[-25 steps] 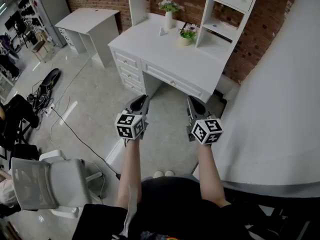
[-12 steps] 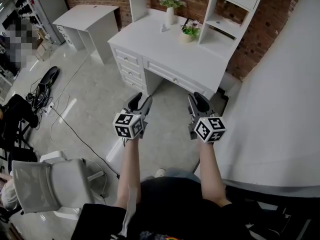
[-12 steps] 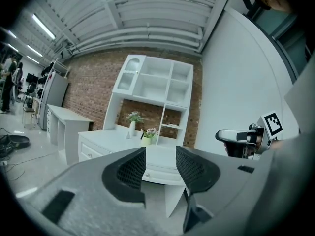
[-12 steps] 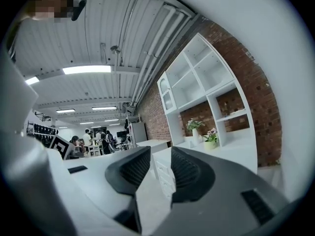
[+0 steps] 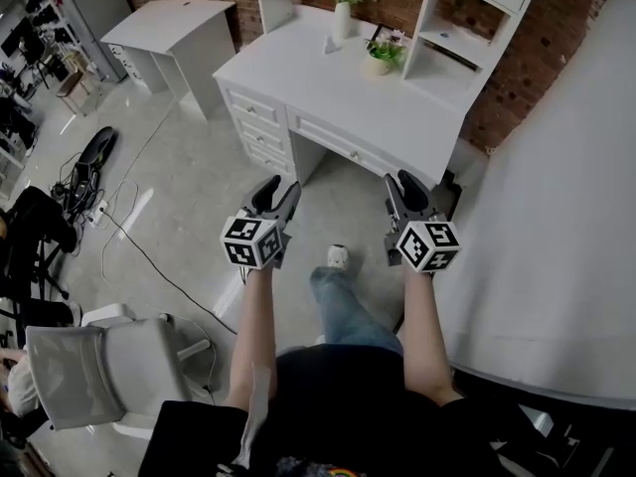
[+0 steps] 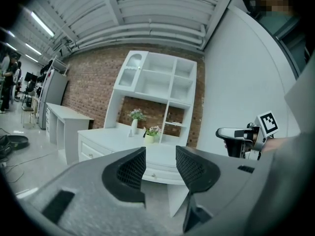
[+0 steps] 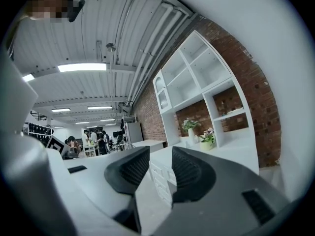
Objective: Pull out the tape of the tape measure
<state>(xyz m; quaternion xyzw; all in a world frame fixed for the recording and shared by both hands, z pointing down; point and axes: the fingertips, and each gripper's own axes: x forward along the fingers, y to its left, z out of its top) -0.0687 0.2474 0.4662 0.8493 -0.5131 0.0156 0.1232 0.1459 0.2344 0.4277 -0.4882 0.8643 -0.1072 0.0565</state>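
Left gripper (image 5: 277, 191) and right gripper (image 5: 404, 185) had just been opening. The left stood wide, the right a little narrower, both empty, short of the desk (image 5: 328, 87). No tape measure showed in any view — a blind reach risked toppling the vase (image 5: 342, 23) instead.

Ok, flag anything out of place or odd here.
No tape measure shows in any view. The left gripper and right gripper hang over the floor short of the desk, jaws just opened, nothing between them. Loose cables trail across the floor by the chair. Nothing looks spilled or damaged.
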